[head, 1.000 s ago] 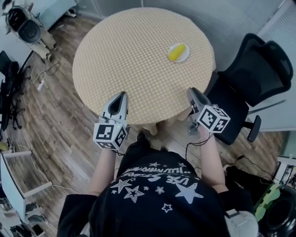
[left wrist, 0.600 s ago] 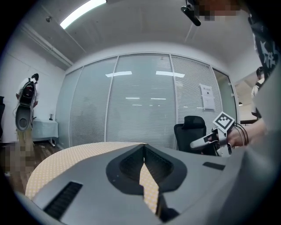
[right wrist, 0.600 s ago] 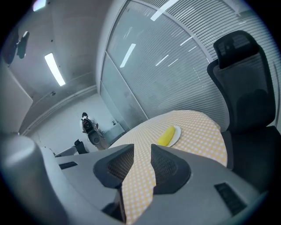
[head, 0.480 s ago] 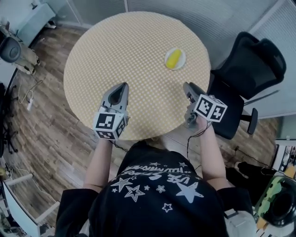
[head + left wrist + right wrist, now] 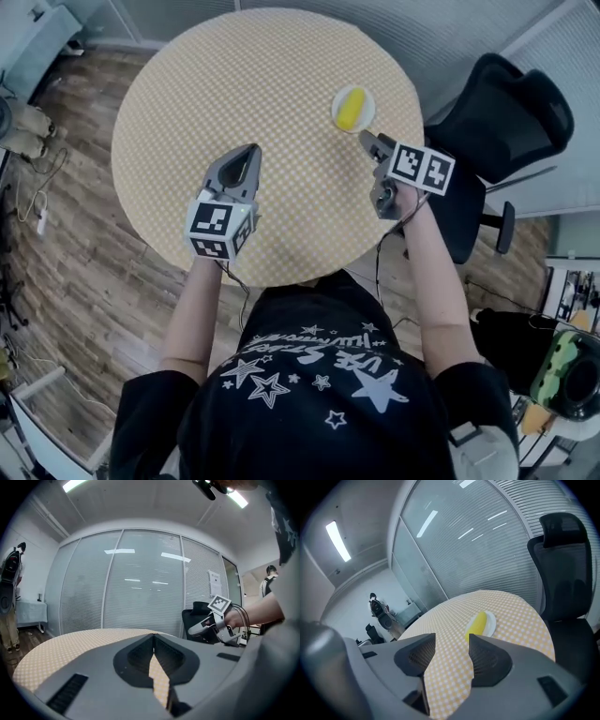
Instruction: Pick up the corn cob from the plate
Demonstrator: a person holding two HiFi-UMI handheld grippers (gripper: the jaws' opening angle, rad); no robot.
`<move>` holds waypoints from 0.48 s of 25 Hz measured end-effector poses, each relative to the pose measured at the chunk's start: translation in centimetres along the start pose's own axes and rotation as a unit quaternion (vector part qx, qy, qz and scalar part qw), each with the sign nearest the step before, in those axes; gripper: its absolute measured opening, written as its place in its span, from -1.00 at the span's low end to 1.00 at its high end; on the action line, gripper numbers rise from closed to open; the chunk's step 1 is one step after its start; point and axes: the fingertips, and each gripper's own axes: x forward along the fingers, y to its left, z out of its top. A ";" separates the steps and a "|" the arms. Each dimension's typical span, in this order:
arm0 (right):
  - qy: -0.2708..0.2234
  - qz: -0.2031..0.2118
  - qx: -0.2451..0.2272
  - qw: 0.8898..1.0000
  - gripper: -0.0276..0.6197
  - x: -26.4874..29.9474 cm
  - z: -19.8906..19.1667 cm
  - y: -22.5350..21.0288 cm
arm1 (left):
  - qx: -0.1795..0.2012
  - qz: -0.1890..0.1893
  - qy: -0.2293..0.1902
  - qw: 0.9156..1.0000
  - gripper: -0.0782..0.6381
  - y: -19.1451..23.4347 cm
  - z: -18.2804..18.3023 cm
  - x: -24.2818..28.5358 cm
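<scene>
The yellow corn cob [image 5: 352,108] lay on the small white plate [image 5: 368,113] near the right edge of the round checked tabletop [image 5: 234,75]. A black office chair [image 5: 506,112] stood just beyond, and open tabletop spread left of the plate. The cob's long axis seemingly ran away from the person. Just short of the plate, the right tool [image 5: 367,141], released and empty, had just been opening. The left tool [image 5: 248,150], well left of the plate, was clenched on nothing.

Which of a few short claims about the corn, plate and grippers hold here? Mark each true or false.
1. The corn cob lies on the plate. True.
2. The right gripper holds the corn cob. False: its jaws have just been opening, empty, short of the plate.
3. The left gripper has its jaws wide apart. False: they are together, nothing between.
4. A black chair stands beside the table. True.
</scene>
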 end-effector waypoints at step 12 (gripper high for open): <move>0.068 -0.059 0.061 0.994 -0.16 9.8 2.5 -5.6 | -0.009 0.033 0.021 0.999 -0.76 2.8 0.1 3.1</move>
